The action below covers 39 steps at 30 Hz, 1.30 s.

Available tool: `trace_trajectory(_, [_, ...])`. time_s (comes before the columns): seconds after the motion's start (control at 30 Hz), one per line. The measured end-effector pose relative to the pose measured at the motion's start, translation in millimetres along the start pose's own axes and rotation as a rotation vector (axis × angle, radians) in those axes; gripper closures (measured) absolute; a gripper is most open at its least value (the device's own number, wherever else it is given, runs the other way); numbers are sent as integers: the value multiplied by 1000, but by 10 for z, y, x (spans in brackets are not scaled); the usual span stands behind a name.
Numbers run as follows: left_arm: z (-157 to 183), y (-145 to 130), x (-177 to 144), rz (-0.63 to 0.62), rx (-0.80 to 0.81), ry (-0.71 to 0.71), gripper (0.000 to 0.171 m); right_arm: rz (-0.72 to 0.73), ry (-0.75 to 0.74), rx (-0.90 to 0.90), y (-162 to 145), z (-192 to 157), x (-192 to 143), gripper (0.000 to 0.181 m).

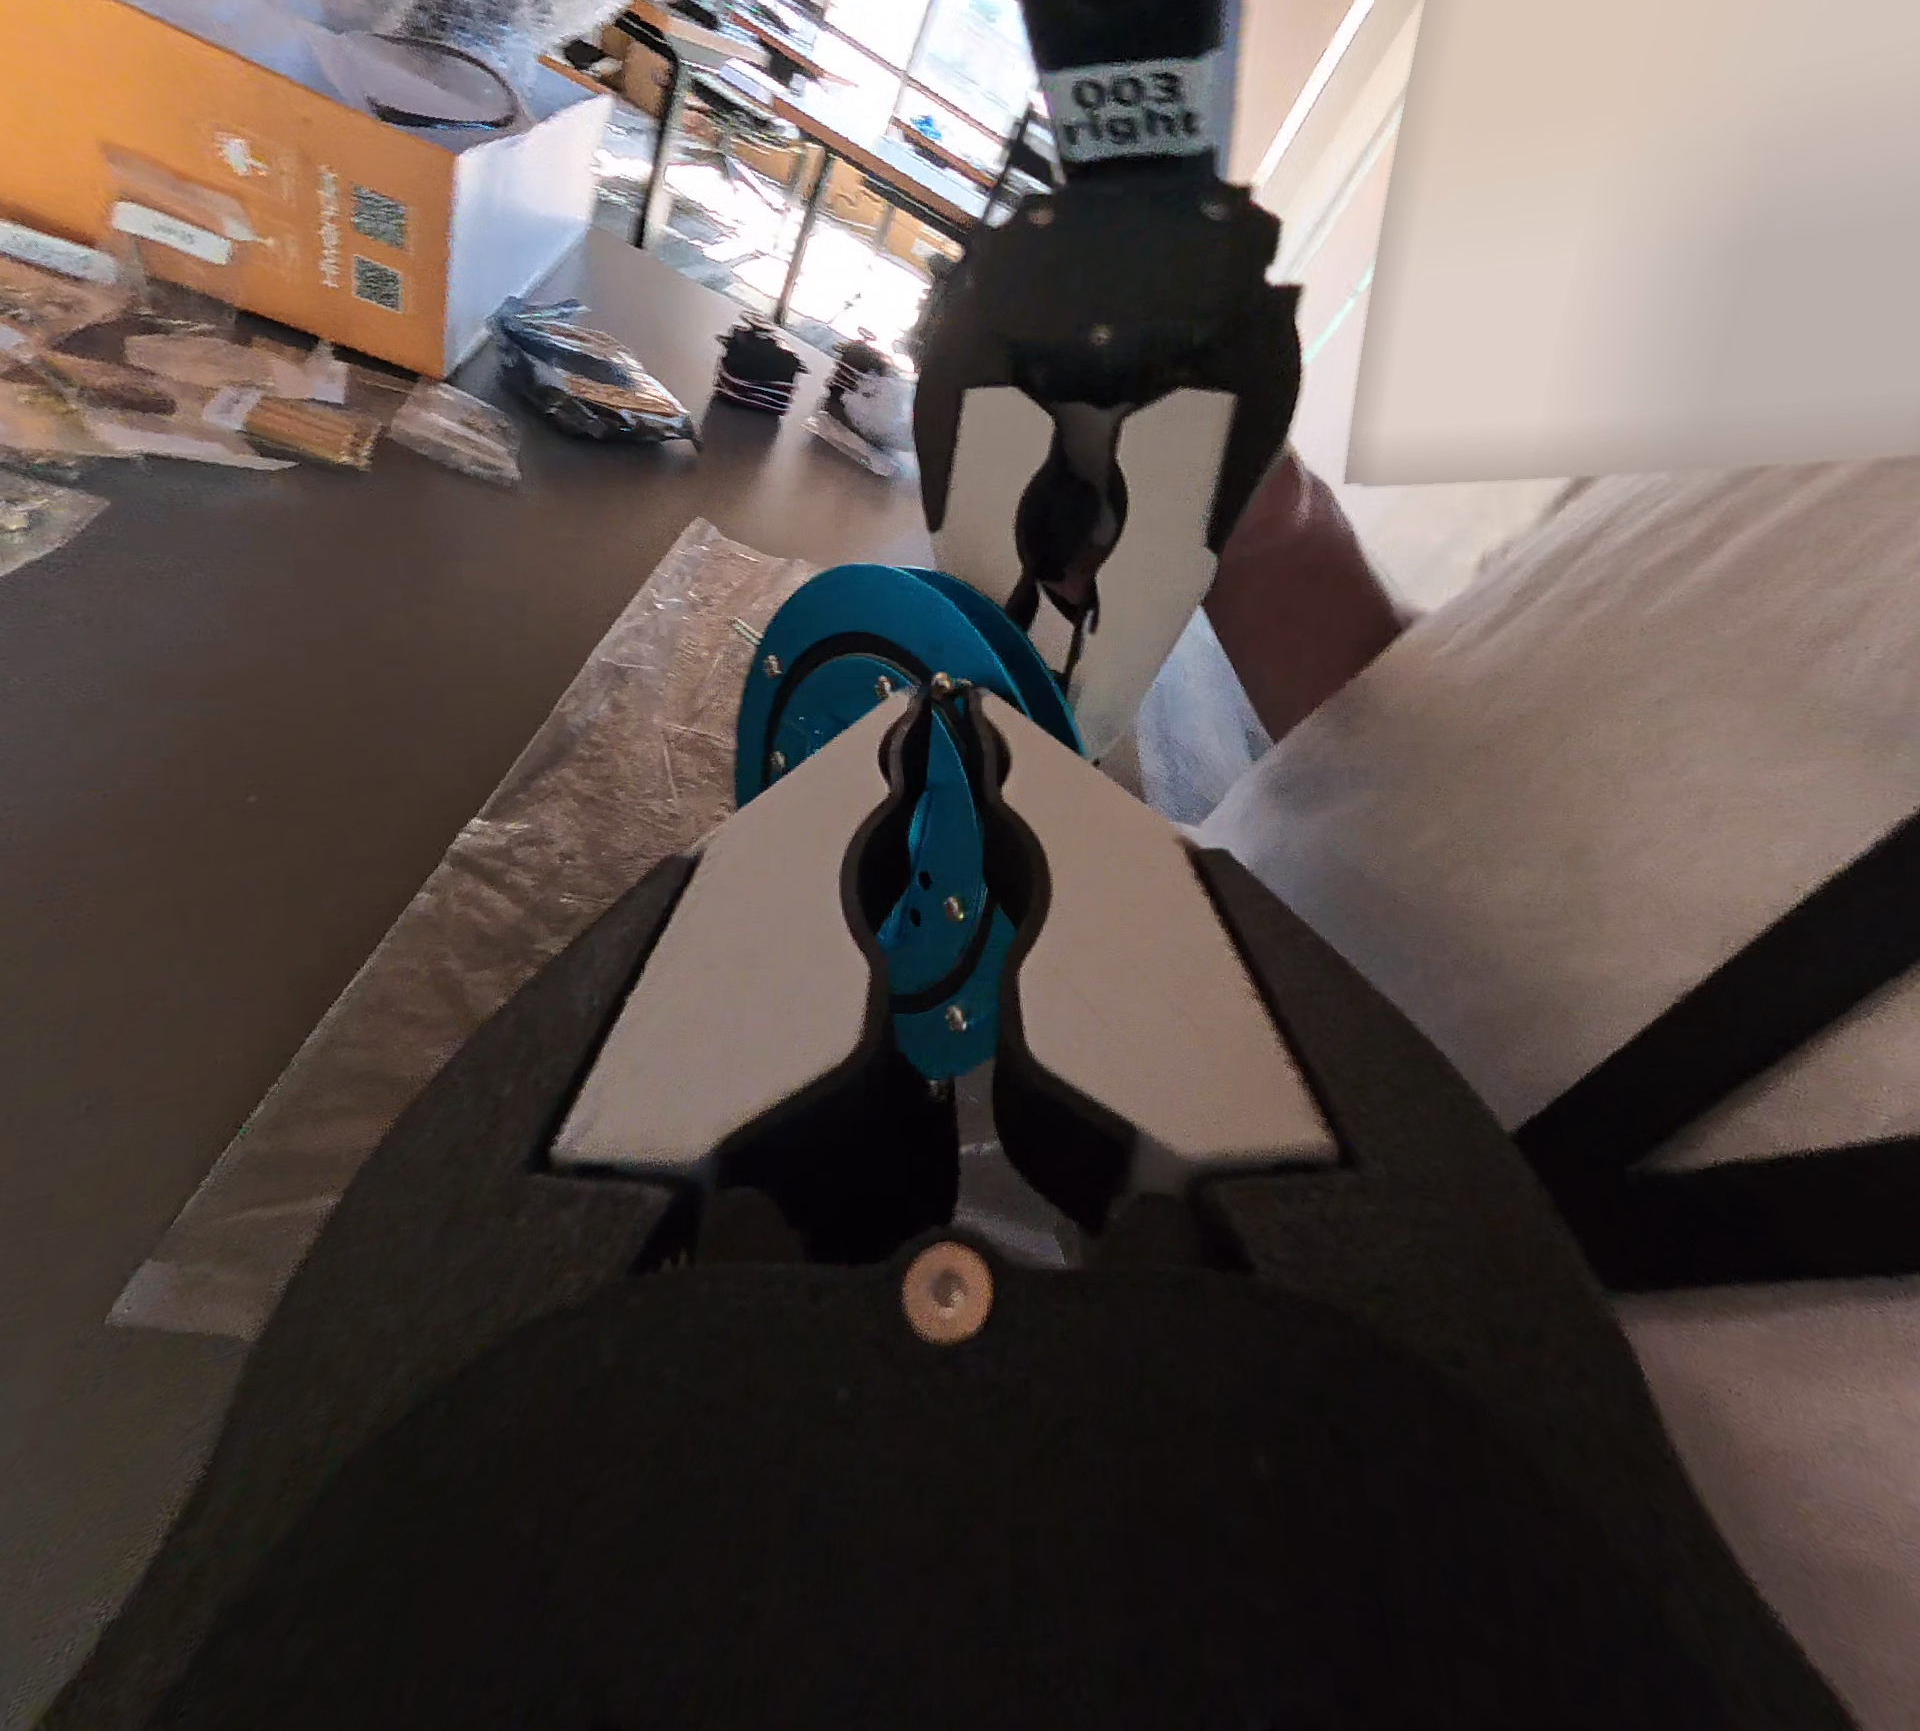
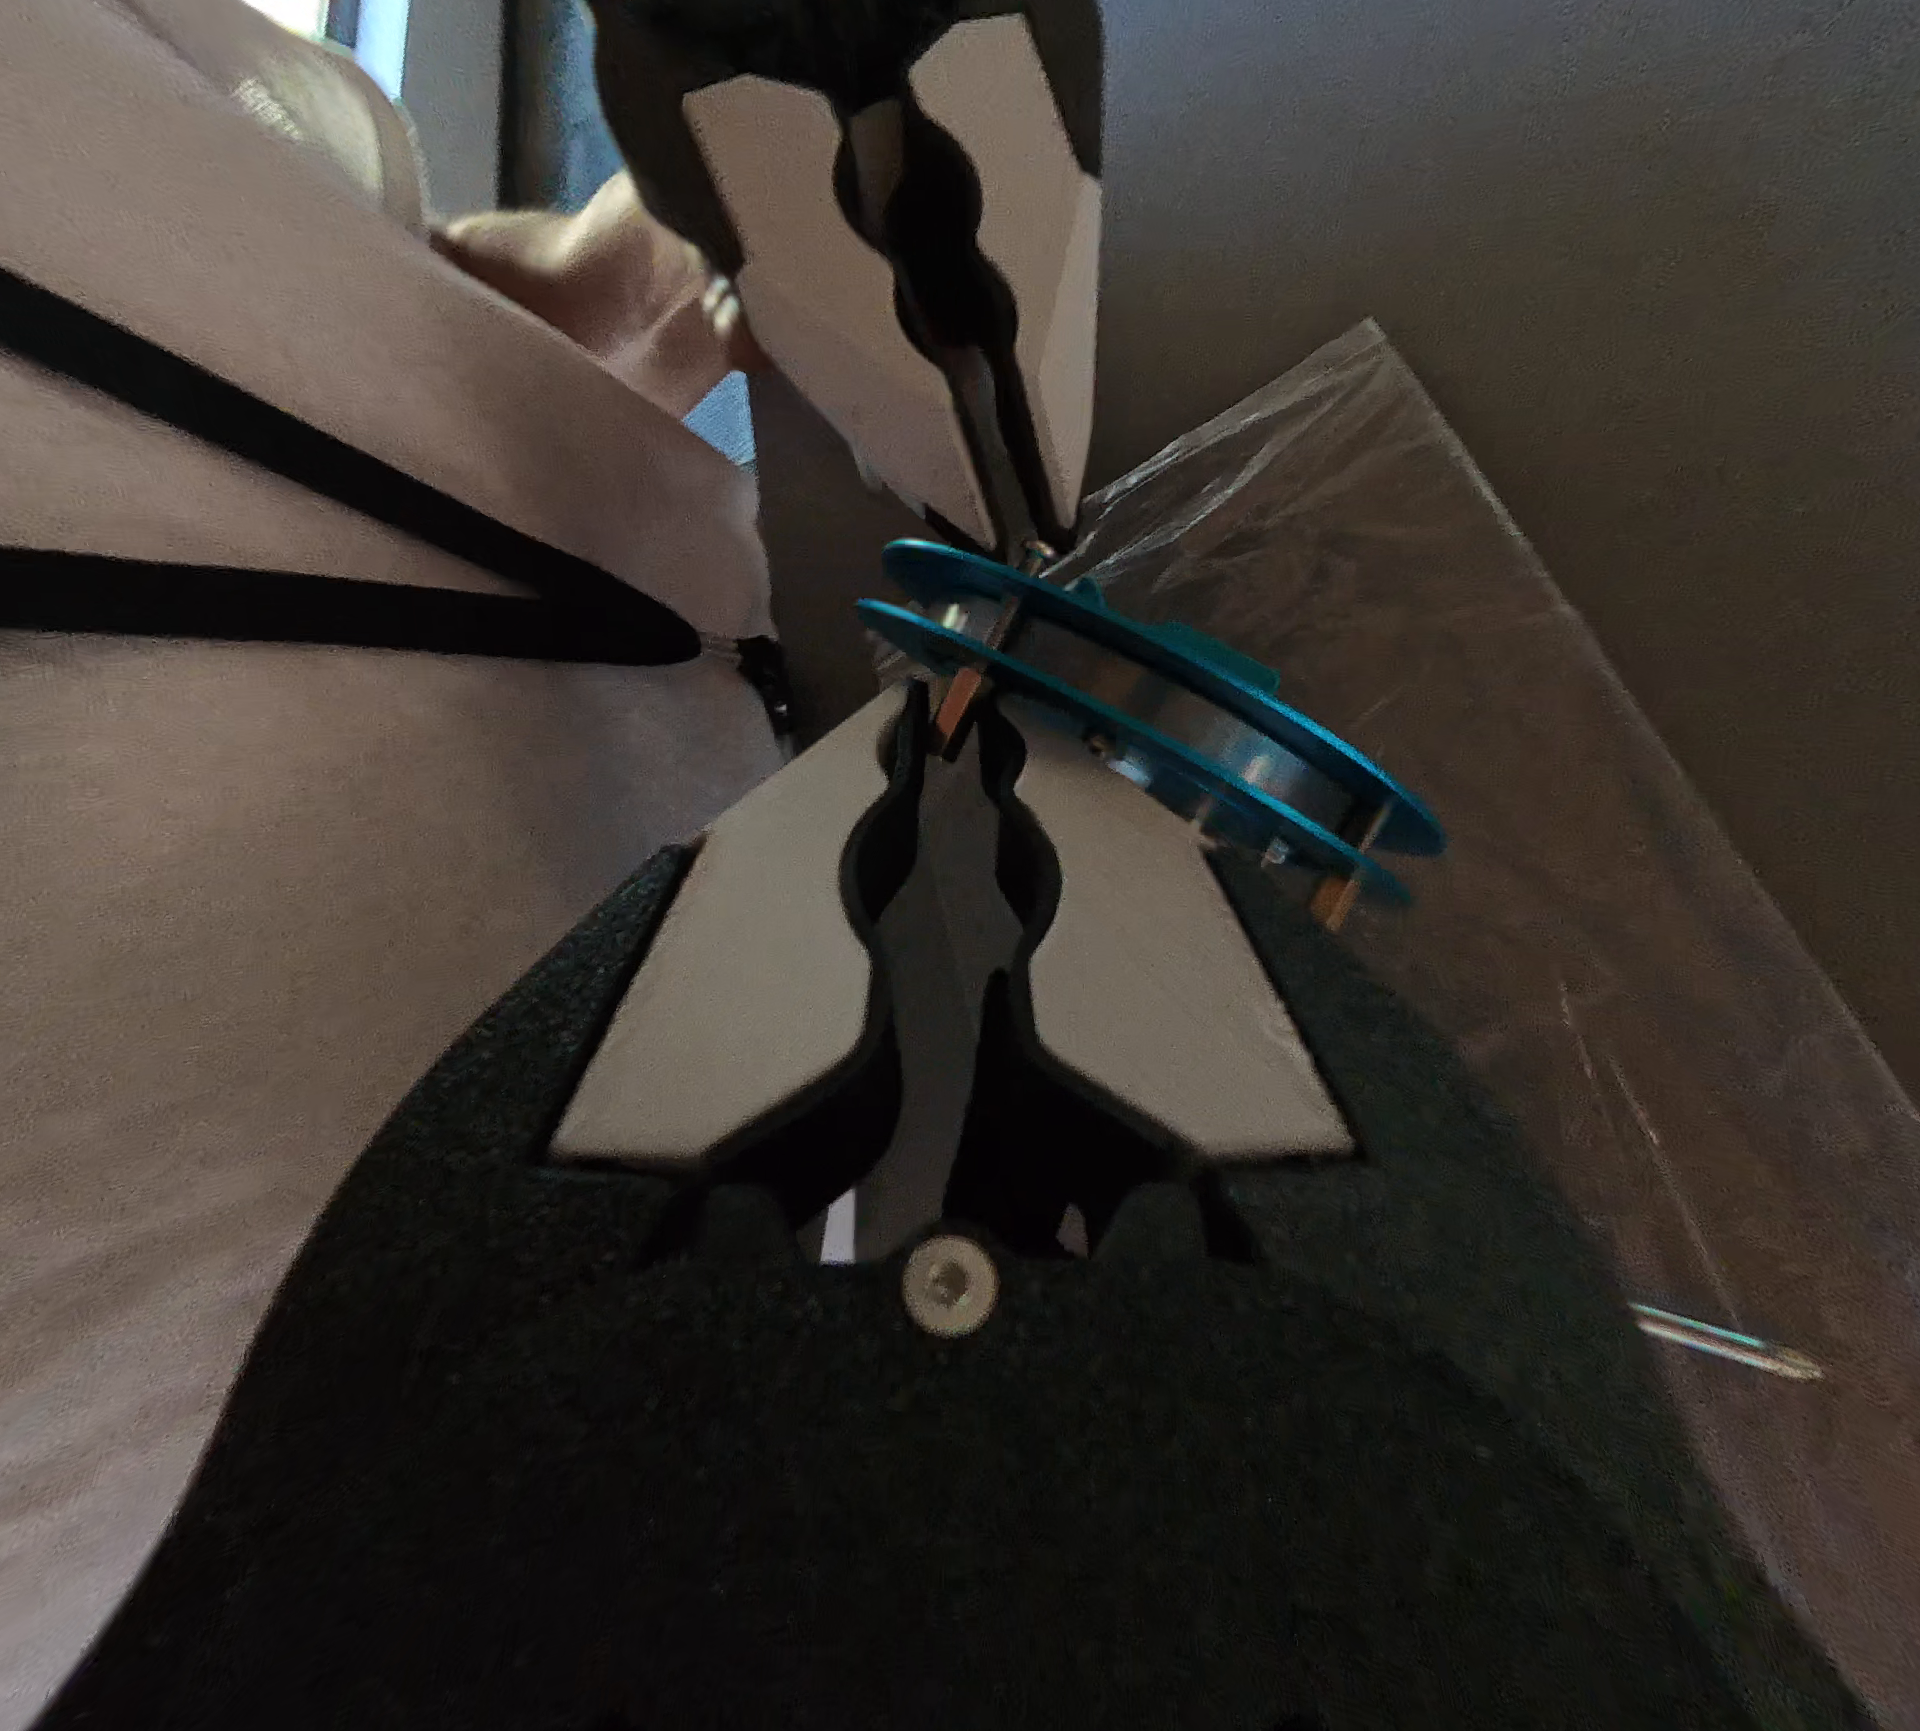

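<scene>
While our left gripper (image 1: pixel 951 694) pinches the round blue two-plate metal disc (image 1: pixel 821 694) over the dark counter (image 1: pixel 312 746), our right gripper (image 2: pixel 940 705) clamps its opposite rim.

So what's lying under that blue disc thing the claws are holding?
A clear plastic bag lies spread on the dark table beneath the blue disc assembly. Whether the assembly touches the bag is hidden by the claws.

We see a dark brown table (image 1: pixel 260 746) carrying everything here. A clear plastic bag (image 1: pixel 582 808) lies flat on it near our side. Farther back rests an orange and white box (image 1: pixel 260 227), with small packets of parts (image 1: pixel 312 424) scattered in front of it. A dark blue bag (image 1: pixel 592 382) and two small black components (image 1: pixel 758 362) sit beside the box.
</scene>
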<state>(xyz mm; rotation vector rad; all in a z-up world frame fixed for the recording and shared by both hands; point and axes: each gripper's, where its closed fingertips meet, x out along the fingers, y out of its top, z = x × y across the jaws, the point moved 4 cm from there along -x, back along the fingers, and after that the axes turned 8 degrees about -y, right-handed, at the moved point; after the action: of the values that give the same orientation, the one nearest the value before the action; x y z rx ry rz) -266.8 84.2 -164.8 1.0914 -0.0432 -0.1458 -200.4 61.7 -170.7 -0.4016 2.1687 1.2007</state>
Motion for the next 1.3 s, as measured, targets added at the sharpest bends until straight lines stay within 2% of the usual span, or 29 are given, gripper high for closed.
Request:
trace_trajectory(0.13, [-22, 33, -35, 47, 84, 197, 153, 80, -44, 46, 3, 23, 4, 173])
trace_trajectory(0.27, [53, 20, -34, -28, 304, 292, 153, 116, -41, 85, -18, 4, 6, 175])
trace_trajectory(0.33, [92, 25, -10, -86, 302, 267, 159, 123, -46, 87, -38, -7, 0, 175])
trace_trajectory(0.43, [129, 80, -48, -100, 264, 217, 149, 139, -69, 89, -53, -16, -5, 176])
trace_trajectory(0.47, [183, 98, -60, -91, 247, 165, 129, 142, -82, 87, -56, -19, -4, 176])
trace_trajectory(0.5, [231, 119, -61, -78, 218, 127, 121, 144, -93, 87, -59, -24, -3, 176])
trace_trajectory(0.57, [229, 119, -33, -88, 193, 143, 121, 153, -116, 83, -57, -34, 5, 176])
trace_trajectory(0.67, [186, 3, 45, -172, 223, 192, 122, 177, -138, 85, -54, -46, 20, 175])
trace_trajectory(0.77, [211, -8, 91, -161, 217, 174, 146, 194, -144, 71, -69, -69, 31, 175])
trace_trajectory(0.93, [229, -10, 142, -177, 263, 166, 150, 206, -199, -34, -111, -88, 14, 171])
trace_trajectory(1.03, [218, 16, 175, -170, 279, 190, 156, 231, -268, -83, -121, -106, -26, 161])
trace_trajectory(1.2, [189, 57, 252, -199, 373, 307, 160, 310, -448, -68, -86, -70, -174, 166])
trace_trajectory(1.3, [188, 65, 298, -199, 366, 325, 160, 321, -532, -24, -102, -60, -190, 169])
